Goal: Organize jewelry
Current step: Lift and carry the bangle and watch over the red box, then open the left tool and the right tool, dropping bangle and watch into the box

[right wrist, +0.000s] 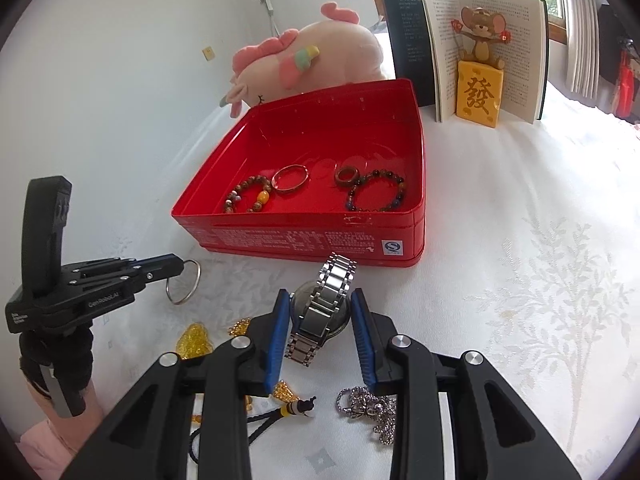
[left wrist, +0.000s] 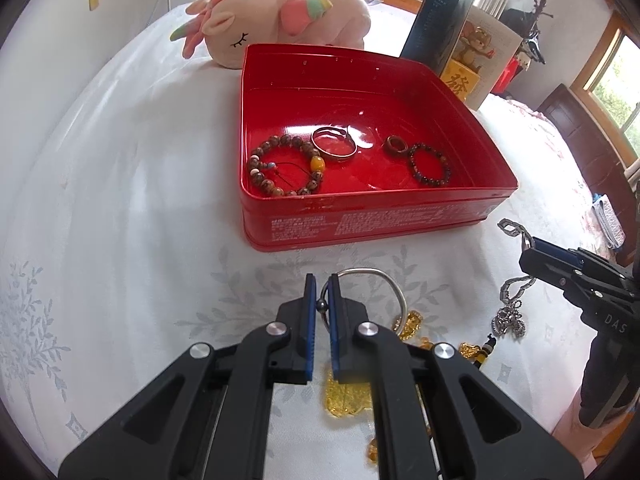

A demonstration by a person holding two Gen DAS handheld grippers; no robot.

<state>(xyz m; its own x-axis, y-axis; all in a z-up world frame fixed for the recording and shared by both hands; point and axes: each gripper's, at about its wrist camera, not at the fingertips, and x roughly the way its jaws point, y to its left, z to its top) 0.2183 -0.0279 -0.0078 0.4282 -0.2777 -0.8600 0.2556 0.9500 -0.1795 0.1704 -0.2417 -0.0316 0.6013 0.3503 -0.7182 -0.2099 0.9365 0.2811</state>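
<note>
red tin (left wrist: 360, 220) | white leaf-patterned tablecloth (right wrist: 540, 280) | pink plush (left wrist: 280, 12) | silver watch (right wrist: 324, 312)

White leaf-patterned tablecloth (right wrist: 540, 300) under red tin (right wrist: 304, 240), plush (right wrist: 320, 56), book (right wrist: 480, 40), loose jewelry (right wrist: 368, 404).

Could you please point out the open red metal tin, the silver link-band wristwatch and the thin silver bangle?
Red metal tin (right wrist: 304, 236): right wrist view, on its front wall.
Silver wristwatch (right wrist: 325, 305): right wrist view, on its band.
Silver bangle (left wrist: 380, 276): left wrist view, on its upper arc.

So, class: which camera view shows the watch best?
The right wrist view: the watch lies whole between the right gripper's open fingers. The left wrist view shows only a bit of its band past that gripper.
</note>
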